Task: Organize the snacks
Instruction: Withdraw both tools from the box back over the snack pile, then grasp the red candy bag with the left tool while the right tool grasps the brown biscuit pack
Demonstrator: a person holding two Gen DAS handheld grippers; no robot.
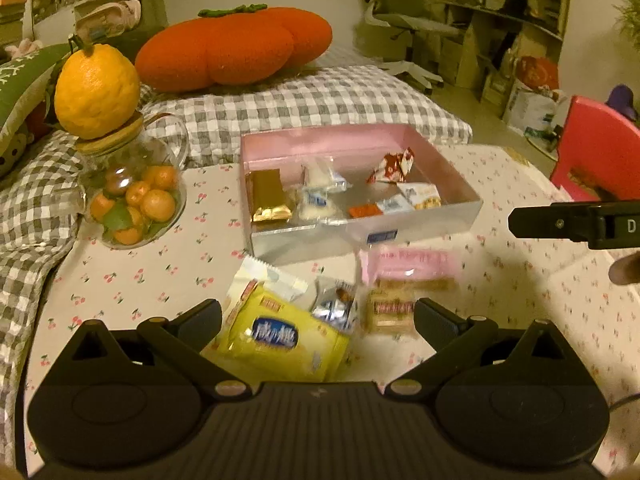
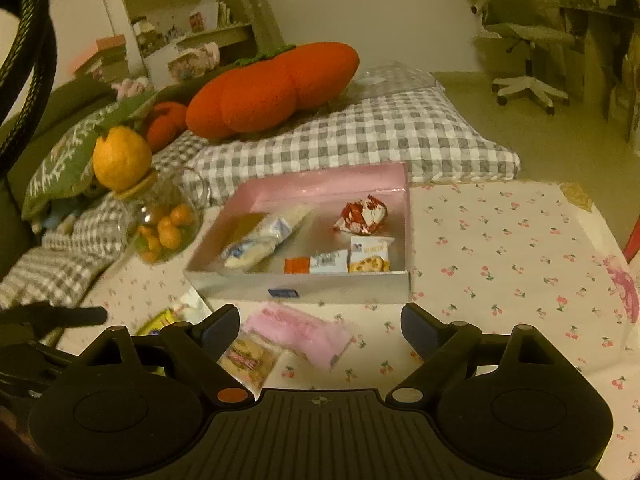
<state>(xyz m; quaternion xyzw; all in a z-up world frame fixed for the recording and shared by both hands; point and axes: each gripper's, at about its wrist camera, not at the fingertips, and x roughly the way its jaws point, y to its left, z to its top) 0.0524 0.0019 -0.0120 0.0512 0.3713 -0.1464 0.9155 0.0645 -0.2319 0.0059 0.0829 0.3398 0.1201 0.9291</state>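
A pink-lined silver box (image 1: 452,216) (image 2: 304,286) sits on the cherry-print table and holds several snacks: a gold packet (image 1: 270,196), white packets (image 1: 318,194) (image 2: 260,238), a red-and-white wrapper (image 1: 392,166) (image 2: 362,216), and small cracker packs (image 1: 420,196) (image 2: 368,256). In front of it lie a yellow packet (image 1: 280,332), a silver-blue packet (image 1: 334,304), a pink packet (image 1: 408,262) (image 2: 298,332) and a biscuit pack (image 1: 390,308) (image 2: 248,360). My left gripper (image 1: 318,320) is open over the yellow packet. My right gripper (image 2: 320,330) is open above the pink packet and also shows in the left wrist view (image 1: 576,224).
A glass jar of small oranges (image 1: 132,196) (image 2: 166,228) topped with a large citrus fruit (image 1: 96,92) stands left of the box. A checked cushion (image 1: 320,100) and an orange pumpkin pillow (image 1: 236,48) lie behind. A red chair (image 1: 596,152) is at the right.
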